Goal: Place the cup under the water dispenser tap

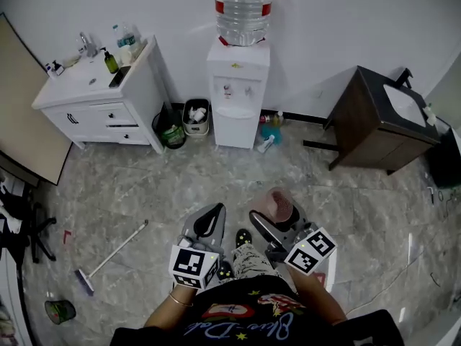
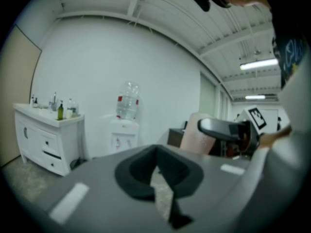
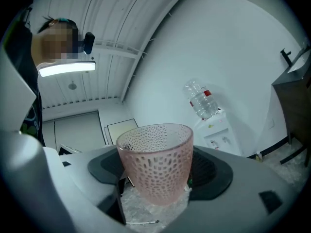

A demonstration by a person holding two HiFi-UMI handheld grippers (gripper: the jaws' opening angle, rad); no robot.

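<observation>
A pink, dimpled see-through cup point(image 1: 279, 205) point(image 3: 155, 161) stands upright between the jaws of my right gripper point(image 1: 278, 213) point(image 3: 156, 181), which is shut on it and holds it level in the air. The white water dispenser point(image 1: 238, 92) point(image 3: 217, 130) with a clear bottle on top stands against the far wall, well ahead of the cup; its two taps point(image 1: 238, 90) sit in a recess. My left gripper point(image 1: 215, 212) point(image 2: 158, 173) hangs beside the right one, shut with nothing between its pads. In the left gripper view the cup point(image 2: 194, 139) shows to the right, the dispenser point(image 2: 122, 132) far ahead.
A white vanity cabinet point(image 1: 101, 99) with bottles stands left of the dispenser, with a small bin point(image 1: 196, 117) and a green bucket point(image 1: 171, 134) between them. A dark cabinet point(image 1: 374, 121) stands to the right. Spray bottles point(image 1: 270, 132) sit by the dispenser's foot. A broom point(image 1: 112, 254) lies on the floor at left.
</observation>
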